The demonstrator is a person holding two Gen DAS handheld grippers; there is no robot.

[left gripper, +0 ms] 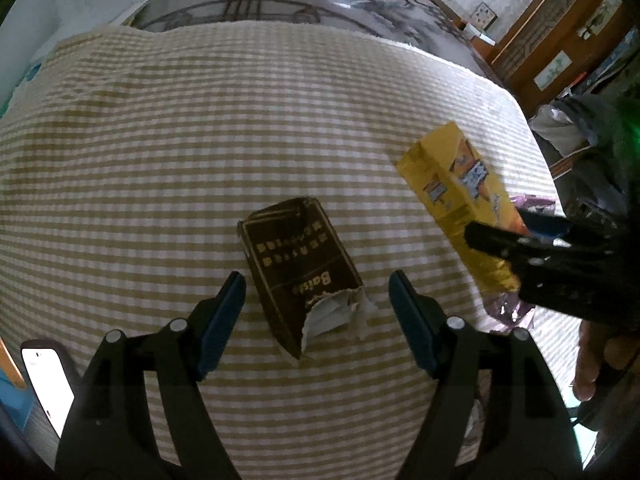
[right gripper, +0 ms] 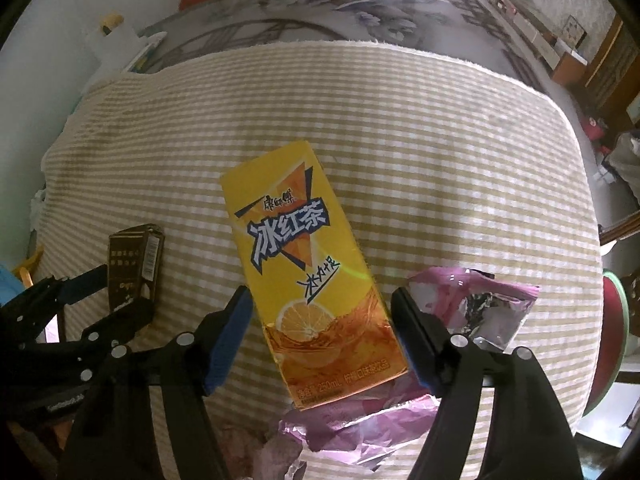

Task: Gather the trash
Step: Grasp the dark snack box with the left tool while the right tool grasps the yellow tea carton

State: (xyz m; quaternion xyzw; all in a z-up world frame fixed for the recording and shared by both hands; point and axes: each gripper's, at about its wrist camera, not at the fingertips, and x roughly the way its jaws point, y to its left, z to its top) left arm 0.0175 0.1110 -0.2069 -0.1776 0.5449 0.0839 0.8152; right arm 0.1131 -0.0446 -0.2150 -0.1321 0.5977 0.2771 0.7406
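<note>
A torn brown cardboard box lies flat on the striped cloth. My left gripper stands open over its torn near end, with bare cloth showing between each pad and the box. A yellow iced-tea carton lies to the right, its near end resting on a crumpled pink foil wrapper. My right gripper straddles the carton, open, with a strip of cloth visible beside the left pad. In the left wrist view the right gripper sits around the carton. In the right wrist view the left gripper is at the brown box.
The cloth covers a table, with a patterned glass top beyond its far edge. A phone with a lit screen lies at the near left. A person's hand holds the right gripper. A red round object sits off the right edge.
</note>
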